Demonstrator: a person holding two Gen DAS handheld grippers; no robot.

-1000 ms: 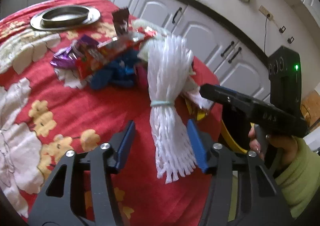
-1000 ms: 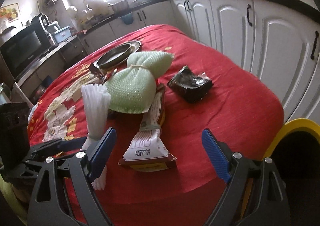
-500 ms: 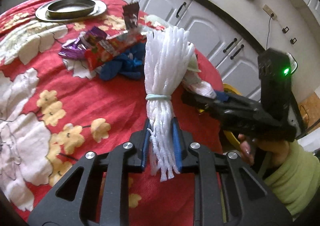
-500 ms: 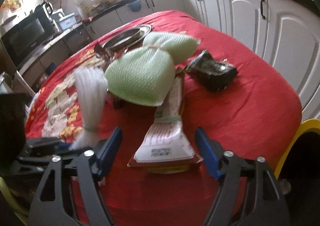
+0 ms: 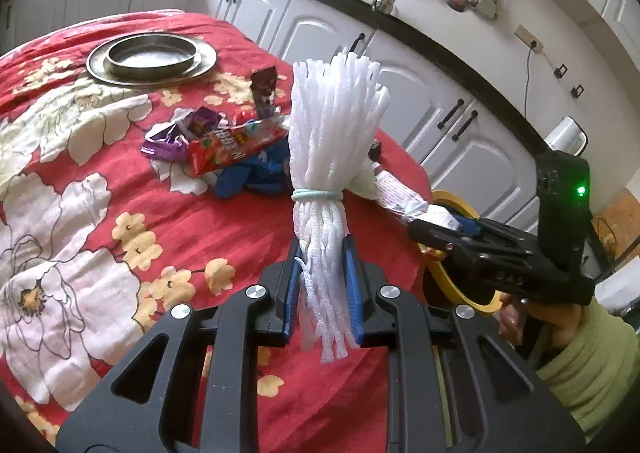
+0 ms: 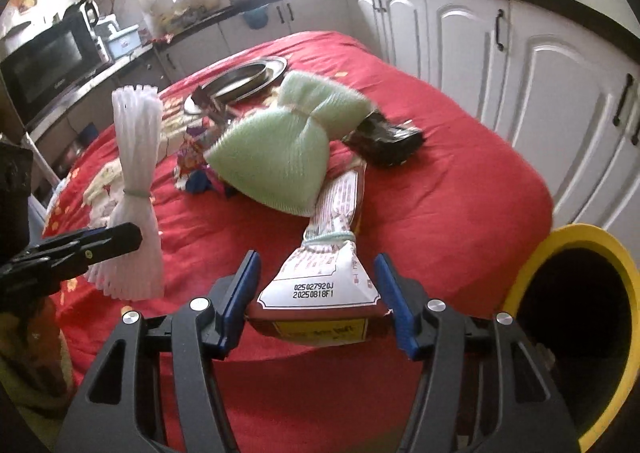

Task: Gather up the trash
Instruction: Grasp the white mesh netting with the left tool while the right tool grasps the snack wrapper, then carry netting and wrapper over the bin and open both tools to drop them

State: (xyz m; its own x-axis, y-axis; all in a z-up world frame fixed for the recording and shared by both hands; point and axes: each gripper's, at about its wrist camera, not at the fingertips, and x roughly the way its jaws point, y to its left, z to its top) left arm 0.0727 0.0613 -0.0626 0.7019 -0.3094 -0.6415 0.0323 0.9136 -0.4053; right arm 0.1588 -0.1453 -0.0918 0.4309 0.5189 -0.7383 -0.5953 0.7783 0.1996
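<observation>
Beyond the left claw lie a purple wrapper, a red wrapper and a steel plate on the red-clothed worktop. That claw clamps the banded white foam net, now lifted upright. The right claw has just been closing on the banded packet, its pads at the edges; a yellow bin stands right of it.

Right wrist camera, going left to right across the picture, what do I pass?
Left gripper → white foam net bundle → green foam net → black wrapper → yellow bin.
</observation>
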